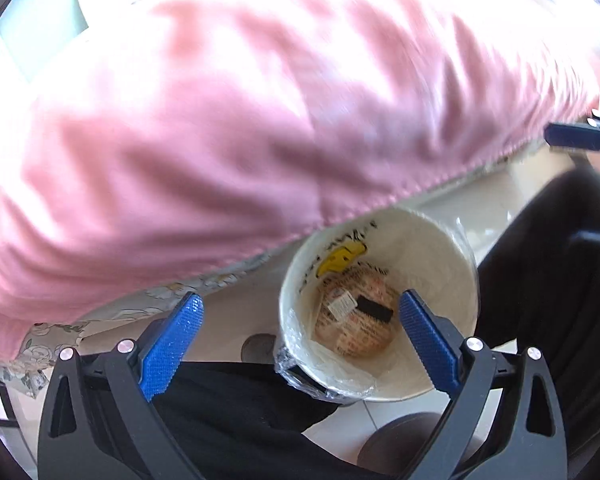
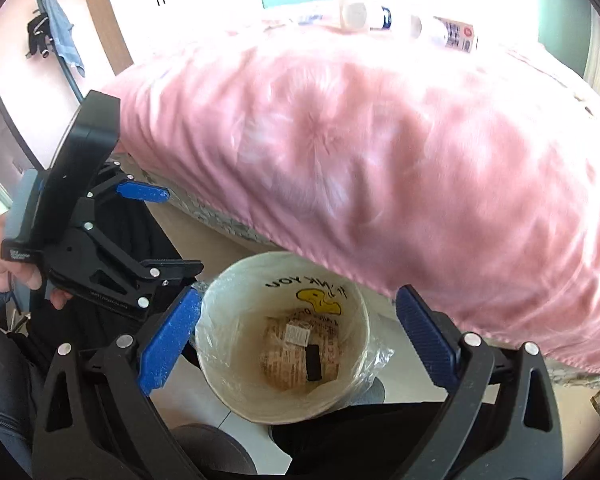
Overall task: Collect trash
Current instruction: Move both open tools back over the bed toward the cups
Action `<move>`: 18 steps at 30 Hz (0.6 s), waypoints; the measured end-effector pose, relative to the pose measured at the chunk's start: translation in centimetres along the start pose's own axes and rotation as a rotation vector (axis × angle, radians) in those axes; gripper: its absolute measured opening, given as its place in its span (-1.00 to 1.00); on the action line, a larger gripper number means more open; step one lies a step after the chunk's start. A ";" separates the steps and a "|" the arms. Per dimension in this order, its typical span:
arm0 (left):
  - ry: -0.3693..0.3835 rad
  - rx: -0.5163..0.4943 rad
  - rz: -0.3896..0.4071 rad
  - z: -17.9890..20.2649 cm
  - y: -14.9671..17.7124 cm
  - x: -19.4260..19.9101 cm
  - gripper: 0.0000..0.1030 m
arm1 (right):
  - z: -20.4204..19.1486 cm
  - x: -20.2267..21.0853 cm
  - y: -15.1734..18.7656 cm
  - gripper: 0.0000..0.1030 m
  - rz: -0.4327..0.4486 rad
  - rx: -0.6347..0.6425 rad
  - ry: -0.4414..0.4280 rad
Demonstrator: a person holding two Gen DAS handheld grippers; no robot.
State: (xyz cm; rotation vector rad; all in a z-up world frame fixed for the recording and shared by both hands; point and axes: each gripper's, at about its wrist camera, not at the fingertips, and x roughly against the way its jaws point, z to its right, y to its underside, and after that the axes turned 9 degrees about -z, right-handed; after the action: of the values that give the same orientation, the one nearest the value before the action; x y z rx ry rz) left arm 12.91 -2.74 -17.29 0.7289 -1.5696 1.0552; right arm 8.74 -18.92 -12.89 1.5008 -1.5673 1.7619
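White bin [image 2: 284,360], lined with a clear plastic bag [image 2: 374,364], sits on the tile floor [image 2: 228,420] just beside the bed, under the overhang of the pink blanket [image 2: 360,152]. Inside the bin: a crumpled printed wrapper [image 2: 296,360], with a small white label piece [image 2: 298,335] and 1 black rectangular piece [image 2: 314,363] on it. Left gripper [image 1: 300,332] wide open, empty, its right finger over the bin rim. Right gripper [image 2: 298,344] wide open, empty, over the bin. A hand [image 2: 4,256] holds the left gripper's handle. 2 bottles [image 2: 404,26] lie far on the bed.
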 end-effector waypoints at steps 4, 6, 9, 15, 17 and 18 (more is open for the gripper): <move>-0.006 0.076 0.052 -2.3 -1.0 2.0 0.93 | 0.0 2.0 -0.4 0.86 0.086 0.021 0.032; -0.007 0.108 0.074 -3.3 -1.5 2.8 0.93 | 0.1 2.4 -0.9 0.86 0.100 0.024 0.064; -0.009 0.141 0.105 -4.6 -2.1 4.2 0.93 | 0.5 3.3 -1.4 0.86 0.123 0.018 0.085; -0.040 0.164 0.151 -6.3 -3.9 5.8 0.93 | 1.9 4.2 -3.3 0.86 0.129 0.009 0.109; -0.051 0.159 0.163 -6.5 -4.8 6.2 0.93 | 2.7 4.6 -4.1 0.86 0.134 0.012 0.122; -0.059 0.156 0.167 -6.6 -5.1 6.4 0.93 | 3.1 4.7 -4.4 0.86 0.136 0.012 0.126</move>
State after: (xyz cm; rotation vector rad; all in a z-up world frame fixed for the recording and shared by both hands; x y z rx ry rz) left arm 18.54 1.45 -9.46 0.7492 -1.6336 1.3004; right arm 11.92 -21.92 -7.22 1.2884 -1.6304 1.9034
